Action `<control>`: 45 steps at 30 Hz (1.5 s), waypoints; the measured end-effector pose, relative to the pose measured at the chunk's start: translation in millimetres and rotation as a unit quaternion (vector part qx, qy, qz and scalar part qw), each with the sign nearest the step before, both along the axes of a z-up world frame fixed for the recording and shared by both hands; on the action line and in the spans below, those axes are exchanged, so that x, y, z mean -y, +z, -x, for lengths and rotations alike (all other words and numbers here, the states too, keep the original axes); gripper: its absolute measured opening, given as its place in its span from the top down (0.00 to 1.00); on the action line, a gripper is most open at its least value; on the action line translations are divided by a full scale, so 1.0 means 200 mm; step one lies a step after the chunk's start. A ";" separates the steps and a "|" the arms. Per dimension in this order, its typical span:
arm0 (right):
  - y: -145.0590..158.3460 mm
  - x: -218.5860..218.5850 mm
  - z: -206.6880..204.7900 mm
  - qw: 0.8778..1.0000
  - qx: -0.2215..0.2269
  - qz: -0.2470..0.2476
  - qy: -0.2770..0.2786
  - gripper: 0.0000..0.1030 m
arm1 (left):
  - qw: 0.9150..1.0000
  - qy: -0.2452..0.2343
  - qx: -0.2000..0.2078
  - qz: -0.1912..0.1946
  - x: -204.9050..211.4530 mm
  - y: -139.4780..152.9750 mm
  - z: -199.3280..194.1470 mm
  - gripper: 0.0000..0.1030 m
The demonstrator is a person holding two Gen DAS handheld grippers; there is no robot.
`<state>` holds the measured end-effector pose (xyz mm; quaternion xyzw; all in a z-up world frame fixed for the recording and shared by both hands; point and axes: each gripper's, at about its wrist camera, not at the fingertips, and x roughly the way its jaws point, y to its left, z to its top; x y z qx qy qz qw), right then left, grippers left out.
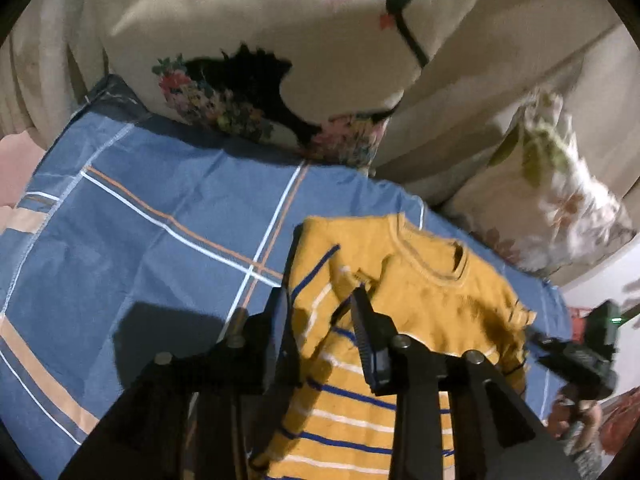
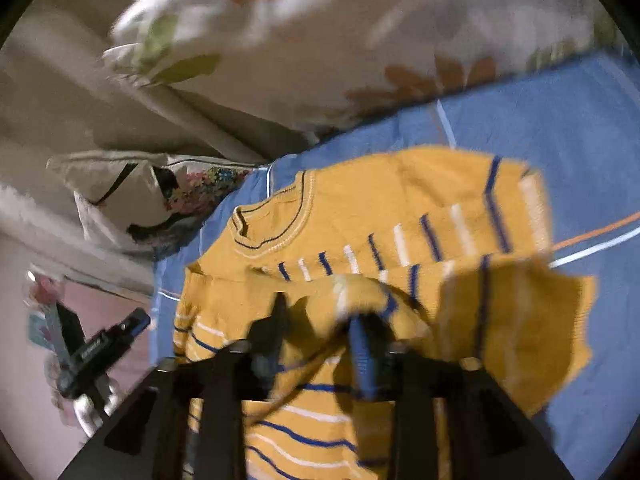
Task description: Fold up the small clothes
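A small mustard-yellow sweater (image 1: 420, 292) with blue and white stripes lies on a blue plaid sheet (image 1: 160, 208), collar away from me. My left gripper (image 1: 320, 300) is open over the sweater's left side, where a striped sleeve is folded across the body; nothing is between its fingers. My right gripper (image 2: 320, 312) is open above the same sweater (image 2: 360, 208). A loose flap of striped sleeve drapes over its right finger (image 2: 362, 344); the frame is blurred and the fingers stand apart. The other gripper shows at the far right of the left wrist view (image 1: 580, 344) and at the far left of the right wrist view (image 2: 96, 356).
Floral cushions (image 1: 248, 80) and a beige sofa back (image 1: 480, 100) border the sheet at the far side. Another flowered pillow (image 2: 300, 40) lies by the sweater's collar. The sheet's edge drops off beside the sweater (image 2: 160, 312).
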<state>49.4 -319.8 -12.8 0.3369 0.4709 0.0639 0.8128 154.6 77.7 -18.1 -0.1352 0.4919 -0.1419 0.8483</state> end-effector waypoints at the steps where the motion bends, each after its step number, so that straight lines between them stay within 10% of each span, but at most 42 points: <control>1: 0.05 0.00 0.01 1.000 0.011 0.020 -0.001 0.47 | 1.000 -0.004 -0.002 -0.002 0.01 -0.01 0.00 0.69; 7: 0.20 -0.10 0.10 0.982 0.034 0.172 0.066 0.43 | 0.999 -0.045 0.012 -0.027 0.18 -0.03 -0.01 0.64; 13: 0.04 -0.16 0.00 0.963 0.009 0.251 0.102 0.40 | 0.994 -0.036 0.009 -0.105 0.23 -0.18 -0.09 0.48; 15: -0.03 -0.15 -0.04 0.964 -0.010 0.244 0.103 0.56 | 0.990 -0.051 0.005 -0.128 0.26 -0.22 -0.10 0.48; 16: -0.05 -0.14 -0.06 0.966 -0.018 0.237 0.105 0.92 | 0.988 -0.061 0.003 -0.144 0.28 -0.23 -0.10 0.51; 21: -0.02 0.09 -0.08 0.982 -0.017 0.184 0.030 0.91 | 0.978 -0.041 0.008 -0.204 0.32 -0.21 -0.21 0.93; 29: -0.04 0.36 -0.07 0.989 -0.023 0.133 -0.062 0.66 | 0.982 -0.013 -0.016 -0.186 0.26 -0.22 -0.31 0.93; 38: 0.13 -0.01 0.47 0.980 -0.006 0.194 0.033 0.53 | 0.989 -0.019 0.006 -0.144 0.12 -0.10 0.00 0.67; 43: -0.08 -0.28 0.56 0.945 -0.039 0.321 0.044 0.55 | 0.992 -0.015 -0.017 -0.125 0.04 -0.18 0.16 0.67; 45: -0.14 -0.29 0.56 0.937 -0.051 0.341 0.052 0.76 | 0.992 -0.018 -0.018 -0.125 0.02 -0.20 0.21 0.67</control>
